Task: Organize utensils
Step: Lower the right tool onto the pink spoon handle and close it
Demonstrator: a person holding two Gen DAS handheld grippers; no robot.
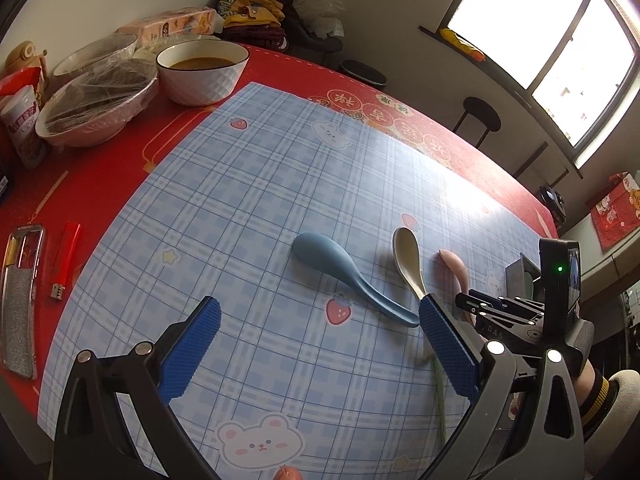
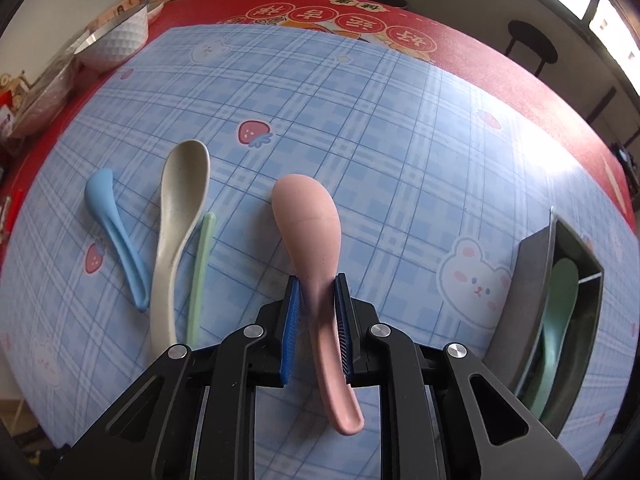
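My right gripper [image 2: 317,288] is shut on the handle of a pink spoon [image 2: 307,216], bowl face down over the blue checked mat [image 2: 360,120]. To its left lie a green utensil handle [image 2: 201,264], a cream spoon [image 2: 180,208] and a blue spoon [image 2: 116,232]. A grey metal utensil holder [image 2: 532,292] lies at the right with a green spoon [image 2: 560,304] inside. In the left wrist view my left gripper [image 1: 320,316] is open and empty above the mat, near the blue spoon [image 1: 340,272], the cream spoon [image 1: 408,260] and the pink spoon's tip [image 1: 452,262]. The right gripper's body [image 1: 532,312] shows at the right.
On the red tablecloth [image 1: 120,152] at the back left stand a white bowl of soup [image 1: 202,70], film-covered bowls [image 1: 96,108] and packets. A red lighter [image 1: 66,256] and a clear phone case [image 1: 20,296] lie at the left edge. Black stools [image 1: 480,116] stand beyond the table.
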